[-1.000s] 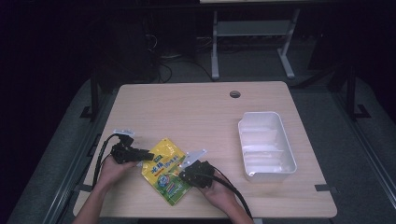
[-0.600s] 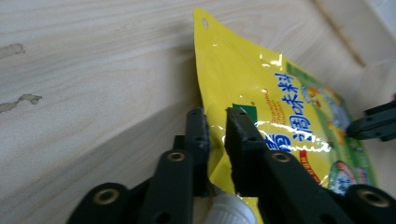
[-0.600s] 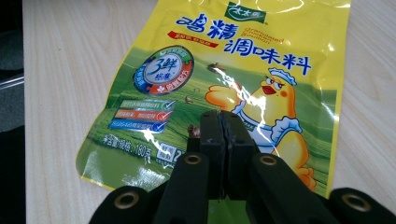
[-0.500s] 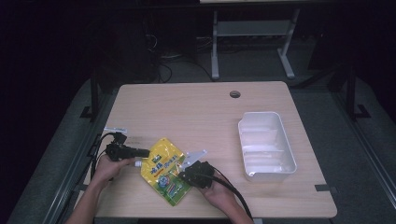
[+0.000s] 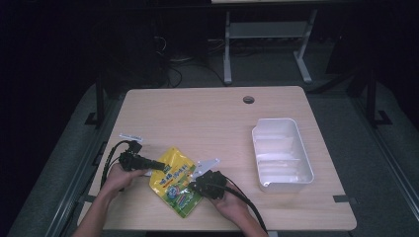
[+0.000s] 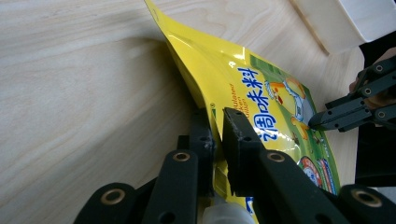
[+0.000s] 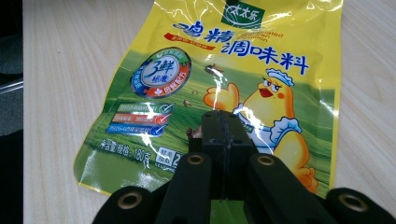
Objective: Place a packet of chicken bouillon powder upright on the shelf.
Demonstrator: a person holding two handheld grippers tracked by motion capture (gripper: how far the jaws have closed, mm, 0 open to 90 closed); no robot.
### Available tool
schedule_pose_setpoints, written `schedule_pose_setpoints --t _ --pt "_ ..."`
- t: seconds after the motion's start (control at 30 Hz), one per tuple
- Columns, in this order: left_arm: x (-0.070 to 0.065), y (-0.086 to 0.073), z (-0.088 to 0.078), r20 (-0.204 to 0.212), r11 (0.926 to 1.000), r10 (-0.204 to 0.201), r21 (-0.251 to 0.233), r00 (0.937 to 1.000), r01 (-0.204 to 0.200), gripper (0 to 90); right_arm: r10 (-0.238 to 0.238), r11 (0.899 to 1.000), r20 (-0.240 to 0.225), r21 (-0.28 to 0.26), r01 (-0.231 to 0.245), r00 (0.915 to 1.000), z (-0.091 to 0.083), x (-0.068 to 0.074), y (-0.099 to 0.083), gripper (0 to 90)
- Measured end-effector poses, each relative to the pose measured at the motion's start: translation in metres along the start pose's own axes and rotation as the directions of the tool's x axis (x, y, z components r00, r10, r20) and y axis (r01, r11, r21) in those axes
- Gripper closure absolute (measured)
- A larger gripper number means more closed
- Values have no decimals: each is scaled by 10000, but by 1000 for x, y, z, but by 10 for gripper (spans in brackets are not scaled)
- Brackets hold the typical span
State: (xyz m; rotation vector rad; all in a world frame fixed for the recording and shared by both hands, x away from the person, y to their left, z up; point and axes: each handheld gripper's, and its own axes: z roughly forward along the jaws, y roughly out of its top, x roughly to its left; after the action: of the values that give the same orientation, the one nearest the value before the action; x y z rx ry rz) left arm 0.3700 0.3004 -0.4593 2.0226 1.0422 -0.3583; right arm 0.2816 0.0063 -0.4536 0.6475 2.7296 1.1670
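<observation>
A yellow and green seasoning pouch (image 5: pixel 175 180) lies flat near the table's front edge, printed with a cartoon chicken (image 7: pixel 275 116). My left gripper (image 5: pixel 160 166) comes in from the left, and its jaws have just been closing. They now pinch the pouch's yellow side edge (image 6: pixel 218 126). My right gripper (image 5: pixel 192 185) is shut with its jaws pressed together. Its tips (image 7: pixel 225 116) rest on the pouch's printed face (image 7: pixel 233 70), and I cannot tell whether they pinch the film. The right gripper (image 6: pixel 315 122) also shows in the left gripper view, touching the pouch (image 6: pixel 261 93).
A white plastic tray (image 5: pixel 255 143) stands empty at the right of the wooden table (image 5: pixel 197 118), and its corner (image 6: pixel 355 18) appears in the left gripper view. A small white label (image 5: pixel 131 137) lies left of the left hand. A round cable hole (image 5: pixel 248 99) sits at the back.
The left hand has shifted slightly at the pouch's left edge. The right hand and the pouch have stayed where they were.
</observation>
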Motion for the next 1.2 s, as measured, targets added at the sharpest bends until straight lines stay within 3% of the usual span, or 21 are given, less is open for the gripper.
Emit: schedule_pose_setpoints --t 0.2,0.33,0.4,0.5,0.73,0.83,0.87,0.9,0.93,0.97,1.07,1.13,1.17,1.2 --pt "-9 6 -3 -202 9985 535 135 9984 -532 887 6 10000 9 -44 -6 10000 0 0 -1 888" --pt "-11 6 -6 -153 9980 619 113 9980 -618 890 66 9999 -9 -80 -66 10000 0 -1 -1 860" --pt "-13 6 -9 -84 9972 751 -40 9971 -752 891 441 9989 -595 -144 -451 9973 -2 -5 0 748" --pt "-16 7 -15 205 9961 827 -324 9964 -820 892 476 9981 -790 -365 -506 9957 -9 -8 2 662" --pt "-34 21 -27 250 9865 1595 -408 9869 -1585 892 443 9957 -587 -791 -489 9973 -30 -15 11 482" --pt "-52 33 -32 332 9763 2122 -508 9767 -2104 892 574 9915 -313 -1149 -606 9979 -43 -21 14 382" --pt "-52 33 -32 332 9763 2122 -508 9767 -2104 892 574 9915 -313 -1149 -606 9979 -43 -21 14 382" --pt "-61 39 -34 373 9695 2413 -540 9697 -2392 893 709 9872 -227 -1414 -734 9972 -52 -26 16 348" --pt "-61 39 -34 373 9695 2413 -540 9697 -2392 893 709 9872 -227 -1414 -734 9972 -52 -26 16 348" --pt "-73 45 -34 356 9603 2765 -473 9603 -2748 893 821 9831 -268 -1620 -854 9963 -58 -31 19 324" --pt "-87 51 -35 355 9462 3223 -439 9460 -3207 893 892 9820 -280 -1646 -926 9956 -62 -36 24 302" --pt "-90 53 -35 382 9432 3310 -453 9429 -3292 894 931 9823 -318 -1604 -971 9951 -62 -38 27 293" --pt "-99 56 -36 443 9325 3604 -406 9317 -3588 894 953 9824 -287 -1587 -987 9950 -63 -41 32 286" --pt "-99 56 -36 443 9325 3604 -406 9317 -3588 894 953 9824 -287 -1587 -987 9950 -63 -41 32 286"
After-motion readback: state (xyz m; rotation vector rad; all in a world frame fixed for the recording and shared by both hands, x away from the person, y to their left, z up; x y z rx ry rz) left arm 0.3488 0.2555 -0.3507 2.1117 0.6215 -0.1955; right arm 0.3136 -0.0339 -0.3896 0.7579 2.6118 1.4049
